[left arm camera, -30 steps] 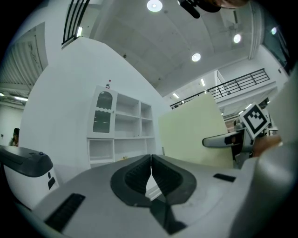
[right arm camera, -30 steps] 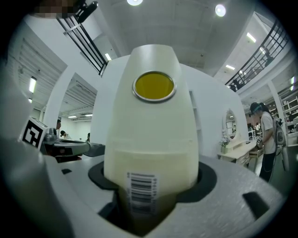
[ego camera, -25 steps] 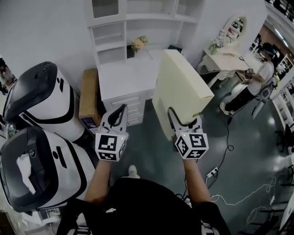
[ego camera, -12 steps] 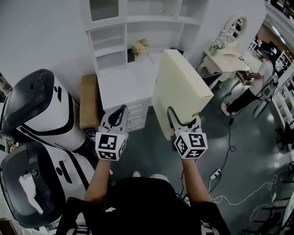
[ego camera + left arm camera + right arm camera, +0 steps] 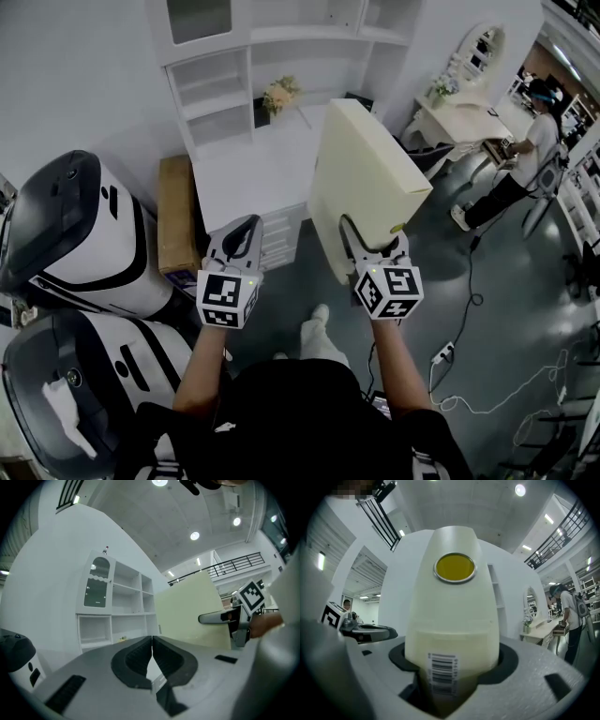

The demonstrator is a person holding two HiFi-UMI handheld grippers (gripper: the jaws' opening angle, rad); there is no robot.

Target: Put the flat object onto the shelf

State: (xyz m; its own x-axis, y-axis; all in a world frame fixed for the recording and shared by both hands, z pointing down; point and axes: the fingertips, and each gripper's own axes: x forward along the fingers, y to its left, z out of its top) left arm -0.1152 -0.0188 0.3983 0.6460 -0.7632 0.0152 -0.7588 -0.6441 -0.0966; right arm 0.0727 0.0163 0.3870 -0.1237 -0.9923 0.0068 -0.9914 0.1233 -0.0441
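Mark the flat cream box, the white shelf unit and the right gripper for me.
Flat cream cardboard box [image 5: 367,178]: head view, middle of its broad face.
White open-fronted shelf unit [image 5: 251,86]: head view, upright beside the open cubbies.
Right gripper [image 5: 375,236]: head view, between its fingertips, clamped on the box's lower edge.

Head cam steeply down; claw cams level, close along jaws; shelf unit [image 5: 217,92] in head + L views.
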